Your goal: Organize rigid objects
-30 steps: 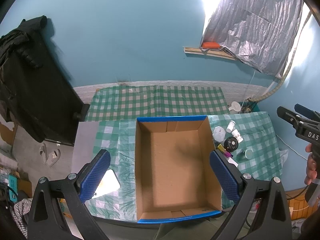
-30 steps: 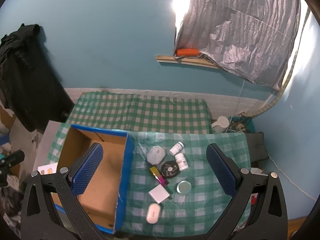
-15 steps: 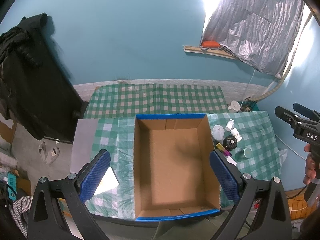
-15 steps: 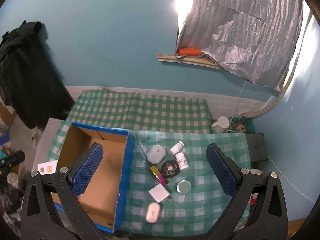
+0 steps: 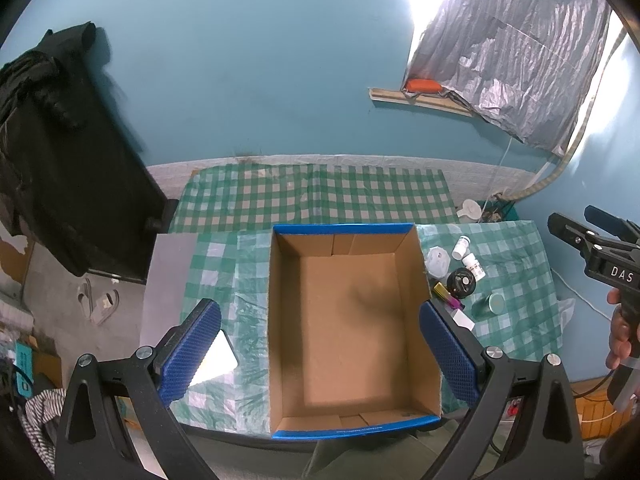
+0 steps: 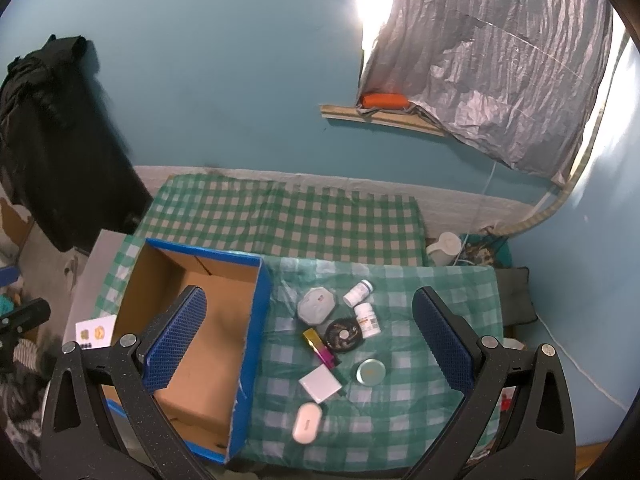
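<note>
Checked tablecloth, square cardboard box

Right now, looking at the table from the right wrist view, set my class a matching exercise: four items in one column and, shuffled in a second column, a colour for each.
Items:
1. cardboard box
2. small fan
3. oval case
4. round tin

Colours:
A. white
B. black
C. teal lid
D. brown inside, blue outside

Pairs: 1-D, 2-B, 3-A, 4-C
</note>
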The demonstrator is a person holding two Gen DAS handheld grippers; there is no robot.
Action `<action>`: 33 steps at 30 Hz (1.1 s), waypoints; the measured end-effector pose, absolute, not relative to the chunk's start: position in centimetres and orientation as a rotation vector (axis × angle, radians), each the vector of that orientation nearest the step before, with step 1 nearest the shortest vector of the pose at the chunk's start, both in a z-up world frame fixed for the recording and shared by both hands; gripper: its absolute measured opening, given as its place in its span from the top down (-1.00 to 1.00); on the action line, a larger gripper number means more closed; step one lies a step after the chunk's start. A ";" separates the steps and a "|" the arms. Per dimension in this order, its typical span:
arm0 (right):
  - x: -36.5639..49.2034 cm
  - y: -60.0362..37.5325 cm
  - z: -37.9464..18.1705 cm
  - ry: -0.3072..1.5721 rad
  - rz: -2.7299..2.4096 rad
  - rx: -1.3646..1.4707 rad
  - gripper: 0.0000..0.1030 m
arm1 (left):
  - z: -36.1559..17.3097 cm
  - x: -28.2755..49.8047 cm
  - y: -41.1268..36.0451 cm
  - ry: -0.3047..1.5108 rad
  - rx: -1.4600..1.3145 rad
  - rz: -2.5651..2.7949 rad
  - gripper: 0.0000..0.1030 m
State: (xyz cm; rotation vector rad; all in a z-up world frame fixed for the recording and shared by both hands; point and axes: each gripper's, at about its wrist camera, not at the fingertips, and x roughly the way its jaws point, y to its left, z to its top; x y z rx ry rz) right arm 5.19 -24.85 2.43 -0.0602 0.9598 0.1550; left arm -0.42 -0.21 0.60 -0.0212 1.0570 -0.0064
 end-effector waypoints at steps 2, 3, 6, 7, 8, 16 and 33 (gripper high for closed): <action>5.2 -24.8 2.4 0.960 0.154 -0.061 -0.97 | 0.6 -0.6 -0.2 1.057 -0.023 -0.007 -0.95; 5.2 -24.8 2.4 0.959 0.155 -0.060 -0.97 | 0.6 -0.5 -0.2 1.057 -0.023 -0.009 -0.95; 5.2 -24.6 2.3 0.959 0.156 -0.063 -0.97 | 0.6 -0.3 -0.2 1.058 -0.021 -0.009 -0.95; 5.2 -24.6 2.3 0.960 0.157 -0.063 -0.97 | 0.6 -0.3 -0.2 1.058 -0.021 -0.009 -0.94; 5.2 -24.5 2.3 0.961 0.158 -0.063 -0.97 | 0.6 -0.4 -0.2 1.059 -0.021 -0.008 -0.95; 5.1 -24.1 2.2 0.966 0.163 -0.064 -0.97 | 0.5 -0.8 -0.2 1.064 -0.022 -0.005 -0.95; 5.5 -24.8 0.3 1.031 0.184 -0.041 -0.97 | -2.2 -1.1 2.6 1.120 0.000 0.061 -0.95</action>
